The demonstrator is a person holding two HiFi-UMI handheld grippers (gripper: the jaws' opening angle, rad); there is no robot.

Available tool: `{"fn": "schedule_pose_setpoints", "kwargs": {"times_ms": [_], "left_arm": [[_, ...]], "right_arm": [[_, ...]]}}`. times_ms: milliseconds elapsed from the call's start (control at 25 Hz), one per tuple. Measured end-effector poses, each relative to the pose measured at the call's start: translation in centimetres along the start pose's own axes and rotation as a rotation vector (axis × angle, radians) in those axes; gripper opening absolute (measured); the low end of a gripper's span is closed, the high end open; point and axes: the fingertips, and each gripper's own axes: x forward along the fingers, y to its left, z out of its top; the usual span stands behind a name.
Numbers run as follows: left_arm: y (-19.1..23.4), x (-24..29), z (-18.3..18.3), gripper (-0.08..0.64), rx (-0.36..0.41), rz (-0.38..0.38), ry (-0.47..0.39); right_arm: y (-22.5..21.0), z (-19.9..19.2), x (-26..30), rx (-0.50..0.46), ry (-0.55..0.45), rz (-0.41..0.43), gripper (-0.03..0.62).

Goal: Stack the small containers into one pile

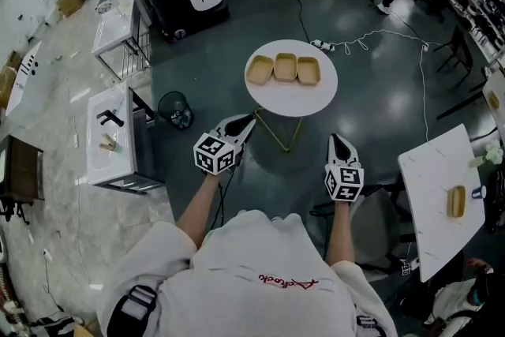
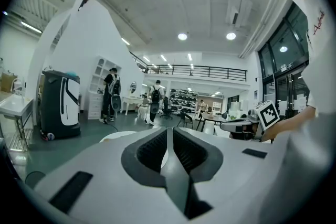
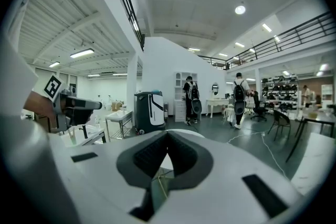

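Containers (image 1: 284, 69) — 3 side by side on round table (image 1: 316, 102), head view only; left tool (image 1: 251, 121), right tool (image 1: 336, 138) both pressed together.

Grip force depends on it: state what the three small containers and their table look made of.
Small containers: tan, matte, no glare, so probably moulded fibre or plastic; too small to settle. Table top: white, smooth, perhaps painted or stone. Table legs: thin gold rods, likely metal.
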Motion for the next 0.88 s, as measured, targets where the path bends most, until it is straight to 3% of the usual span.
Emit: {"fn": "schedule_pose_setpoints", "kwargs": {"times_ms": [880], "left_arm": [[-7.2, 5.5, -1.3, 0.043, 0.024, -0.019, 0.036]], "right_arm": [[-5.9, -2.3, -1.8, 0.028, -0.006, 0.051, 0.02]]}}
